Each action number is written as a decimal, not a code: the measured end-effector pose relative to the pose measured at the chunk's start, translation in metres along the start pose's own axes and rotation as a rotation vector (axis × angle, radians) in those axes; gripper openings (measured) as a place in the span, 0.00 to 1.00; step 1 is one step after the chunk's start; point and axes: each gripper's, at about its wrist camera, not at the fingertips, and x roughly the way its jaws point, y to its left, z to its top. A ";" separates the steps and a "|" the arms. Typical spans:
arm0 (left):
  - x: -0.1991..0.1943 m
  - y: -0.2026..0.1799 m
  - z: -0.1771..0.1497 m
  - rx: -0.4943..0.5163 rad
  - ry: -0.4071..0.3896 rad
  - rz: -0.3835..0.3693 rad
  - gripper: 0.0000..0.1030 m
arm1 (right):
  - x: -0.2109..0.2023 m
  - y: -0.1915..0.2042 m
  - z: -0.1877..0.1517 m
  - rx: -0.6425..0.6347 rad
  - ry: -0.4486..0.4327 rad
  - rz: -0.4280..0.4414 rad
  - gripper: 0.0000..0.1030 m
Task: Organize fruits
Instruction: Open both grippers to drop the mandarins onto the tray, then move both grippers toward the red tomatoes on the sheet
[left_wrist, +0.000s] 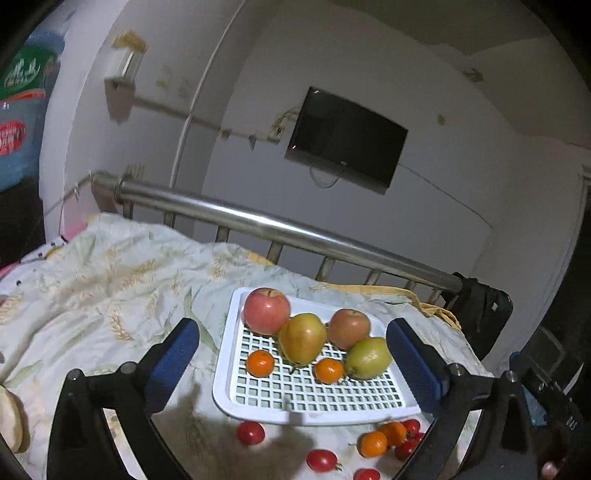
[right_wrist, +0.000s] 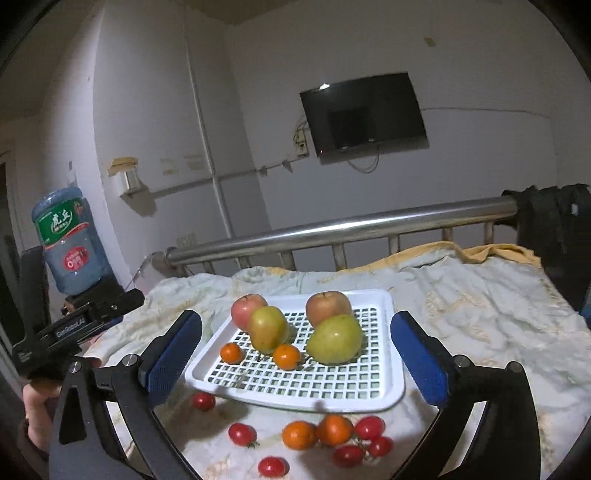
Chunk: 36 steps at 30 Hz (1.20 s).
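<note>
Tomato (left_wrist: 366, 474) cut off by frame edge.

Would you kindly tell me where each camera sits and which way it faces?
Left wrist: on the left gripper, facing the tray on the bed from its left; own open fingers show, the right gripper at right.
Right wrist: on the right gripper, facing the tray from its right; own open fingers, the left gripper and hand at left.
Shared: tray, fruit, rail, TV.

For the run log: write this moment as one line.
left claw: open, empty | right claw: open, empty | white tray: two apples, two pears, two tangerines | bedspread: two tangerines, cherry tomatoes left
</note>
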 end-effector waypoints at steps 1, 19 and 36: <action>-0.006 -0.003 -0.003 0.010 -0.014 -0.004 1.00 | -0.005 0.001 0.000 -0.001 -0.009 -0.004 1.00; 0.014 -0.028 -0.067 0.159 0.132 -0.004 1.00 | -0.028 0.022 -0.047 -0.112 -0.001 -0.059 1.00; 0.060 -0.027 -0.107 0.192 0.358 -0.032 0.87 | 0.022 0.019 -0.109 -0.175 0.328 0.008 0.94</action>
